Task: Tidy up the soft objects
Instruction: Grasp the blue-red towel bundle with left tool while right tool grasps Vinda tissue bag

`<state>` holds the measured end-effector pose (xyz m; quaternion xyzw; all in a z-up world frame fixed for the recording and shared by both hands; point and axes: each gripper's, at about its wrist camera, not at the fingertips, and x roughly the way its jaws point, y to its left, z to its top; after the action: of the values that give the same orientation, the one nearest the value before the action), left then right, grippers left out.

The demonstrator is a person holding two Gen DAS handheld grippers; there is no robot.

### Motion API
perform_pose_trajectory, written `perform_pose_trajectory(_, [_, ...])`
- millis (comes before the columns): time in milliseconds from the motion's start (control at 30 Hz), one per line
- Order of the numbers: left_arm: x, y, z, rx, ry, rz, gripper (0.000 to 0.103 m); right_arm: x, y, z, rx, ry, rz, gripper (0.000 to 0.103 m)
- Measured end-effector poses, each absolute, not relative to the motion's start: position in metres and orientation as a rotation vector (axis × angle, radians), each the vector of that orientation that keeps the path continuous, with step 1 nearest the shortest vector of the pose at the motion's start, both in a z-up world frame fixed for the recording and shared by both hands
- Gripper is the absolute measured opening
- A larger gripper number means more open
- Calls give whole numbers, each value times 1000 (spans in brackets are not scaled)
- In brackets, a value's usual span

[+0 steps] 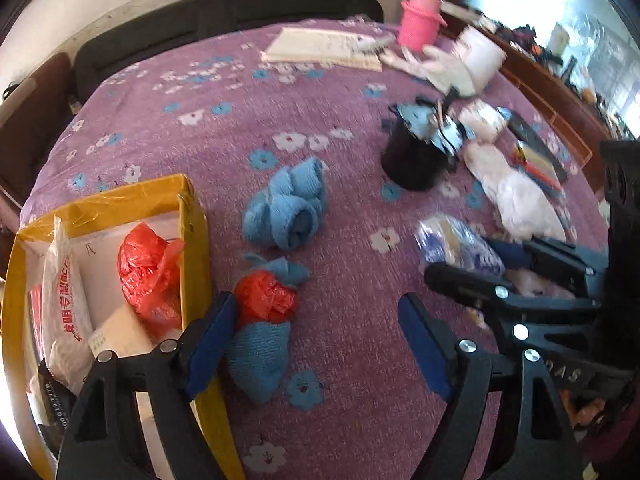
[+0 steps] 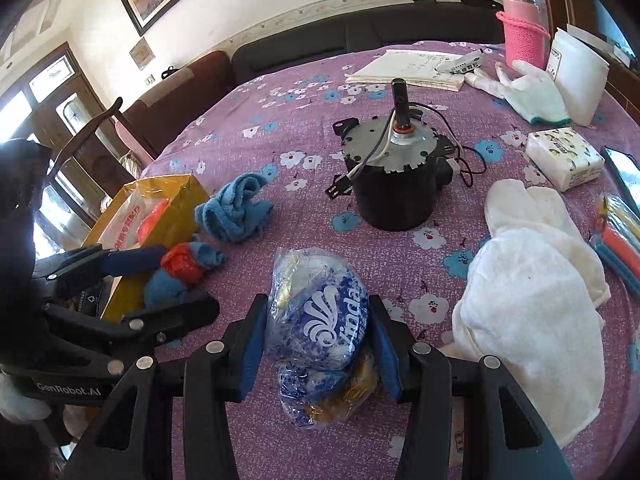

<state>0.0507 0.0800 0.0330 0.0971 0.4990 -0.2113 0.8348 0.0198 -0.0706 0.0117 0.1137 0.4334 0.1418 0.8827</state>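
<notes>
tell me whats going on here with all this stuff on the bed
A person with a gripper in each hand is sorting soft things on a purple floral cover. The right gripper is clamped on a blue and white plastic bag. The left gripper is open around a small blue cloth bundle with red plastic, beside the yellow box. That box already holds a red bag. A blue towel and white towels are still out.

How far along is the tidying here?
Done: a red bag and a white packet lie in the yellow box. In hand: the right tool grips a blue-white bag. Left: blue towel, red-blue bundle, white towels; left tool open.
</notes>
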Motion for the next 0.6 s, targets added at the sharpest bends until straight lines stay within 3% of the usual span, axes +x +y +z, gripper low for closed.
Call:
perform_pose_trajectory(300, [23, 75, 42, 255, 1079, -582, 77, 19, -73, 13, 264, 904, 306, 52])
perform_pose_trajectory(600, [37, 60, 19, 417, 1069, -438, 76, 20, -74, 13, 262, 905, 301, 55])
